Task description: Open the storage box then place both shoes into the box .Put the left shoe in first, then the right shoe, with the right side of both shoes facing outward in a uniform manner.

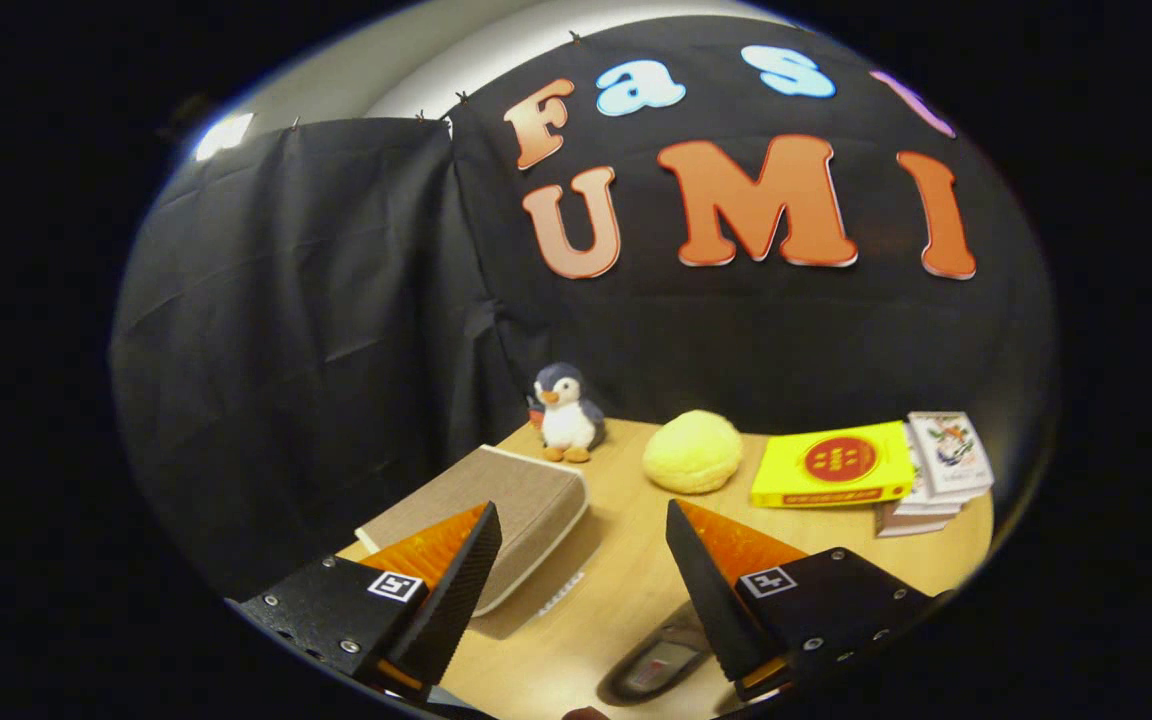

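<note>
Gripper (581, 560): jaws spread, nothing held.
Storage box (496, 510): lid down, ahead, beside the left finger.
Shoe (658, 668): 1 seen, probably, below the right finger.

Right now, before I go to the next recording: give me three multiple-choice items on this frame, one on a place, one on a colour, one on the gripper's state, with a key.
1. Where does the penguin plush toy stand?
A. At the table's far edge, by the black cloth
B. On the yellow book
C. Between the fingers

2. What colour is the round plush cushion?
A. Red
B. Pale yellow
C. Blue

3. How is the gripper?
A. Shut on the storage box
B. Shut on a shoe
C. Open, holding nothing

Key:
1 A: it stands beyond the closed beige storage box, against the cloth.
2 B: it is pale yellow, left of the yellow book.
3 C: bare table shows between the parted fingers.
</note>
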### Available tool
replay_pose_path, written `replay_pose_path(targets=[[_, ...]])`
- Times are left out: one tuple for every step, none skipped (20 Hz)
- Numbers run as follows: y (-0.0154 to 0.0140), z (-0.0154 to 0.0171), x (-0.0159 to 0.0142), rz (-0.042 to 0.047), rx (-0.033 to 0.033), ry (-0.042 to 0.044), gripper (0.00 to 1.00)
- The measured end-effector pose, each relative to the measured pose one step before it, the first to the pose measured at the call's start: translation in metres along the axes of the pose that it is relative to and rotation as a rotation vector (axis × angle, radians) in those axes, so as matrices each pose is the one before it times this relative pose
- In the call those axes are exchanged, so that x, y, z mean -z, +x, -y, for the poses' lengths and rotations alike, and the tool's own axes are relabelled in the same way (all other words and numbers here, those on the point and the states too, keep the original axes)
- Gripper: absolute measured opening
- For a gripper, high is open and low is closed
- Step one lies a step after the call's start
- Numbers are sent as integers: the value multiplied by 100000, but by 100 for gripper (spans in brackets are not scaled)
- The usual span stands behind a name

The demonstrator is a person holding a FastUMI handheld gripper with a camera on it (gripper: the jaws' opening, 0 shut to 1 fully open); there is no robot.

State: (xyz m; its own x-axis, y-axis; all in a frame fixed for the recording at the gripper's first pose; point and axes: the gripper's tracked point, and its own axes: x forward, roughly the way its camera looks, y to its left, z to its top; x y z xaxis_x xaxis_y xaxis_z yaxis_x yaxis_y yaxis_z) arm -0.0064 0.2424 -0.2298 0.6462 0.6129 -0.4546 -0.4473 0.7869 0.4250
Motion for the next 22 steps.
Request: replay_pose_path(targets=[[823,-821,1590,-3585,-5012,5113,99],[798,-798,1317,-3196,-5765,5666,99],[715,-457,1002,-2705,-4446,5226,99],[874,-391,894,-1942,-4931,4689,97],[692,-305,1071,-2073,-4039,4998,97],[755,-153,1099,-2503,-4193,5026,97],[650,77,937,-2375,-3020,4344,97],[616,358,884,-2793,-1670,3513,97],[602,417,970,-2893,-1012,2941,97],[814,526,656,-1532,-599,2847,97],[892,246,608,-1383,-2840,3559,97],[643,73,422,-1326,-3142,4519,96],[518,-151,384,-1145,-4824,4928,96],[405,-498,233,-303,-5728,6922,96],[349,-76,74,-127,-3730,7339,96],[215,538,3,648,-2095,5443,95],[465,991,-377,1469,698,2731,95],[490,901,32,338,263,1428,92],[81,-40,289,-171,-1842,2124,91],[134,-302,143,-351,-3010,2491,90],[242,-223,-182,358,-2115,1090,90],[106,50,48,951,-974,170,86]])
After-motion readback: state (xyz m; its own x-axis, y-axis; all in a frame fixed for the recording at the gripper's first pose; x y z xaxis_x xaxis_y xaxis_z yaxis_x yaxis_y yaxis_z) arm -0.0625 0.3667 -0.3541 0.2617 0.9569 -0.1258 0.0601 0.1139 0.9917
